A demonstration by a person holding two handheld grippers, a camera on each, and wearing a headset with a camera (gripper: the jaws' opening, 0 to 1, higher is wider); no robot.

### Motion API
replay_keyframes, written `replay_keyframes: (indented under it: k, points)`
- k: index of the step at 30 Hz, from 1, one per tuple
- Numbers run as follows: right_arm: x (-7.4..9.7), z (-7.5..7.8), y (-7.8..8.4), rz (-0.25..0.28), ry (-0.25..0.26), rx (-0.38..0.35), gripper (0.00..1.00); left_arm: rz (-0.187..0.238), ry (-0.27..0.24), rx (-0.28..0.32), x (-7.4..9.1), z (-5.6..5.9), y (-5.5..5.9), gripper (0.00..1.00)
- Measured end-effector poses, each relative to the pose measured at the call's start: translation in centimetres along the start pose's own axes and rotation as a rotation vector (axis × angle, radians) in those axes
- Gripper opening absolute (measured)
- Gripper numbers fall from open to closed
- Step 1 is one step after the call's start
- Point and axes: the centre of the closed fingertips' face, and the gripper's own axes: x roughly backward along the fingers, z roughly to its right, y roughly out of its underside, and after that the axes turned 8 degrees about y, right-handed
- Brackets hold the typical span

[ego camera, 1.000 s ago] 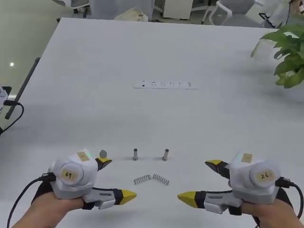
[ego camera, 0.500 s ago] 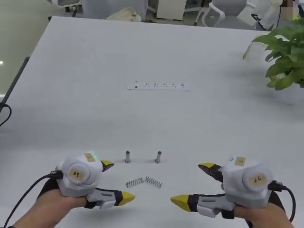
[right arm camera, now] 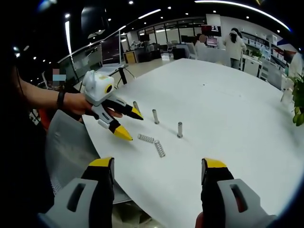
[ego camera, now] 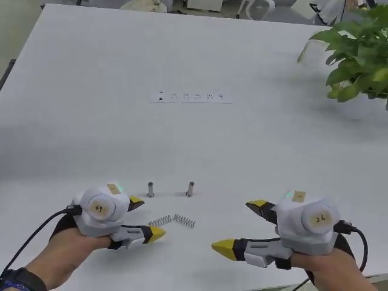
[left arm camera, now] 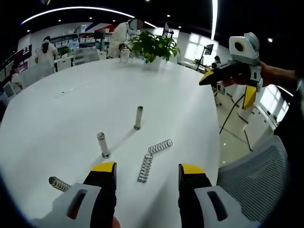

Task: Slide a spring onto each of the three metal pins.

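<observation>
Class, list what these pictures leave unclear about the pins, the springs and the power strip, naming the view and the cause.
- Third pin: in the head view the left tongs stand in front of it.
- Coil: low in the left gripper view, squeezed by the fisheye edge; whether it is a loose spring or one on a pin, I cannot tell.
- Power strip: head view, too small to count its sockets.

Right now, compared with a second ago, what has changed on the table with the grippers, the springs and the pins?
The left gripper has edged in toward the two loose steel coil springs, jaws open and empty. The right gripper stays roughly where it was, open too. The springs and the two upright metal pins have not moved on the white table; the wider shift is just the head view moving.
</observation>
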Motion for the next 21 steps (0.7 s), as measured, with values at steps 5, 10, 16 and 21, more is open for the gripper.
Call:
replay_keyframes:
  k: [5,10,16,21]
  points:
    - [0.2,0.1,0.2,-0.004,0.003,-0.004,0.73,-0.025,-0.012,0.005,-0.8,-0.3,0.9,0.40]
    - [0.2,0.0,0.3,-0.008,0.000,-0.002,0.73,-0.040,-0.005,0.010,-1.5,-0.4,1.3,0.34]
    - [0.1,-0.2,0.3,-0.008,-0.005,-0.004,0.73,-0.068,-0.019,0.022,-2.1,-0.9,2.2,0.23]
    - [0.0,-0.2,0.2,-0.008,-0.007,-0.006,0.73,-0.079,-0.018,0.016,-2.3,-0.8,2.4,0.18]
